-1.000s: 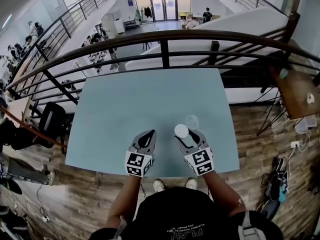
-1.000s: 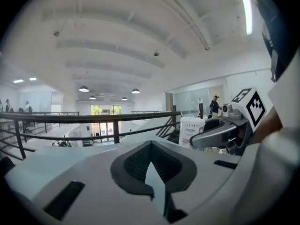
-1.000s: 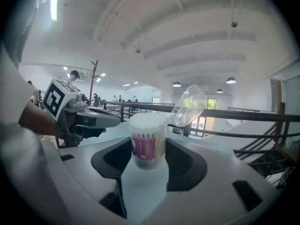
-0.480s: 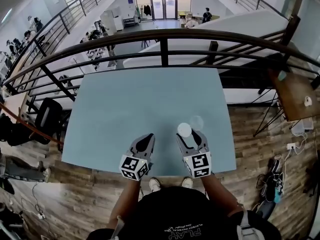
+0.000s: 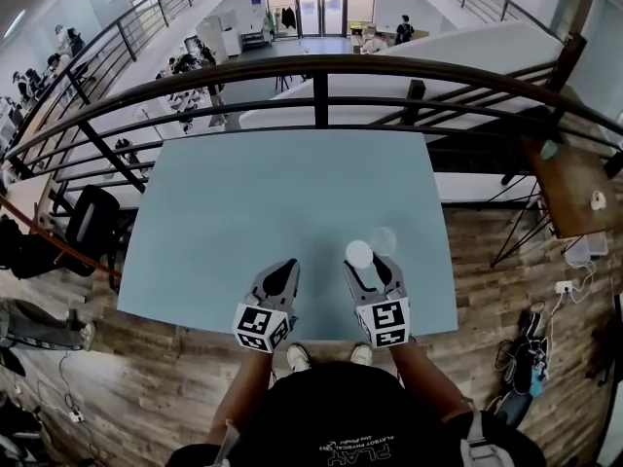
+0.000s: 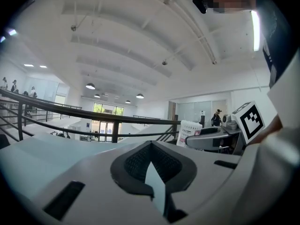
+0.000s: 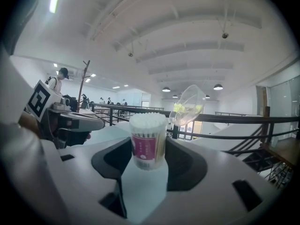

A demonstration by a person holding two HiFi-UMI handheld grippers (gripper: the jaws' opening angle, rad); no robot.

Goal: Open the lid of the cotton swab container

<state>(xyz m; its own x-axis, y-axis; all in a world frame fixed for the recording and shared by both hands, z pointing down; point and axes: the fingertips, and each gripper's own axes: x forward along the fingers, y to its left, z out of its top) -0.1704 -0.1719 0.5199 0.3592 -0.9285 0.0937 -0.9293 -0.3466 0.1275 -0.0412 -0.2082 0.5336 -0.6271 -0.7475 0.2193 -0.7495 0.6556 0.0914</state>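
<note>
The cotton swab container (image 5: 358, 254) is a small clear tub with a pink label, packed with white swabs (image 7: 146, 142). Its clear lid (image 7: 188, 105) stands flipped up and tilts to the right; from the head it shows as a pale disc (image 5: 383, 239). My right gripper (image 5: 368, 265) has its jaws on either side of the tub (image 7: 147, 159) and holds it near the table's front edge. My left gripper (image 5: 281, 278) is shut and empty (image 6: 151, 165), about a hand's width to the left. From there the tub (image 6: 190, 131) shows at the right.
The pale blue table (image 5: 273, 193) carries nothing else. A dark metal railing (image 5: 321, 66) runs along its far edge, with a lower floor beyond it. Wooden flooring surrounds the table, and a brown side table (image 5: 574, 178) stands at the right.
Both grippers have drawn back a little toward the table's near edge, the tub moving along in the right one. Over the last half second nothing has visibly shifted.
</note>
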